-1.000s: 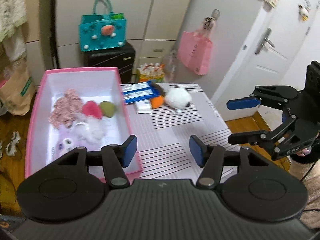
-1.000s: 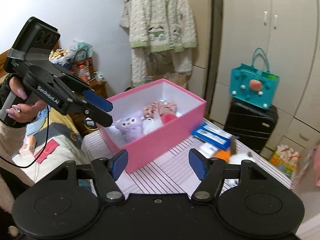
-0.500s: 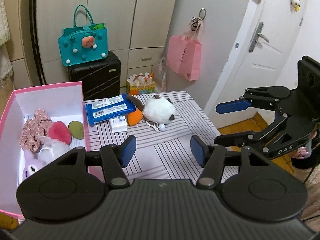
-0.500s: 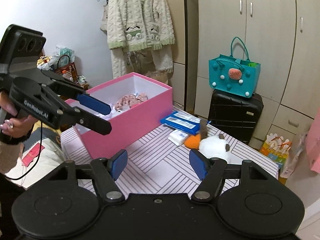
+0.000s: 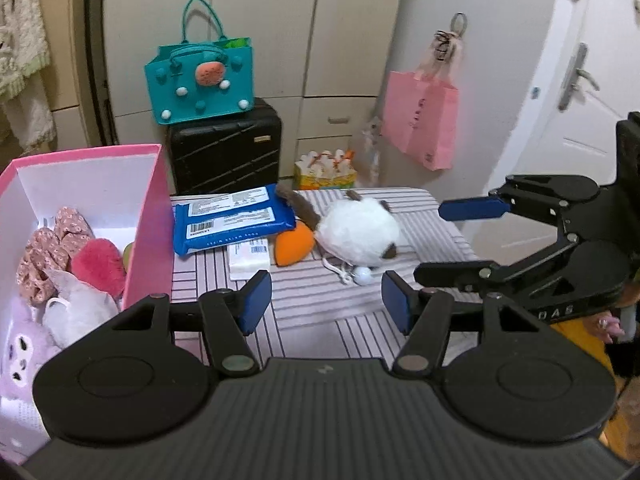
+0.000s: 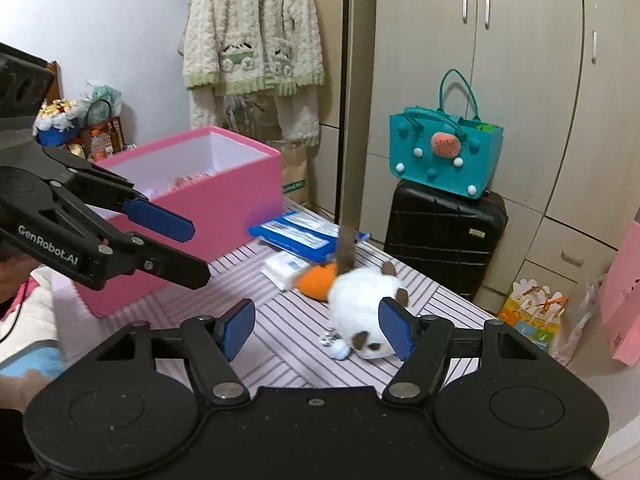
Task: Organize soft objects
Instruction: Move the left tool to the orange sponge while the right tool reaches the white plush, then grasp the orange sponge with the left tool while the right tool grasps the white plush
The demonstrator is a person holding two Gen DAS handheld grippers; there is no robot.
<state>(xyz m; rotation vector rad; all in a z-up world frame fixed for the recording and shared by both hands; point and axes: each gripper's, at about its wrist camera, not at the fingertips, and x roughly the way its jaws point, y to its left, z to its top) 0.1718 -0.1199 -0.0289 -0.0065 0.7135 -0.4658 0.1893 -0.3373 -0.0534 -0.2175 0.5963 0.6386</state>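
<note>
A white plush cat [image 5: 358,232] with brown ears and tail lies on the striped table [image 5: 320,320], touching an orange plush [image 5: 293,245]. Both show in the right wrist view, cat [image 6: 360,296] and orange plush [image 6: 316,278]. A pink box [image 5: 150,220] at the left holds several soft toys, among them a red-pink plush [image 5: 98,266] and a purple plush [image 5: 20,350]. My left gripper [image 5: 326,304] is open and empty, short of the cat. My right gripper [image 6: 316,330] is open and empty, close in front of the cat; it also shows in the left wrist view [image 5: 460,240].
A blue wipes pack [image 5: 232,222] and a small white packet [image 5: 249,258] lie by the box. Behind the table stand a black suitcase [image 5: 224,152] with a teal bag [image 5: 200,80]. A pink bag [image 5: 420,120] hangs by the door.
Both grippers have moved toward the plush cat, which now looks larger. The left view has turned right, away from the box. Both stay open and empty.
</note>
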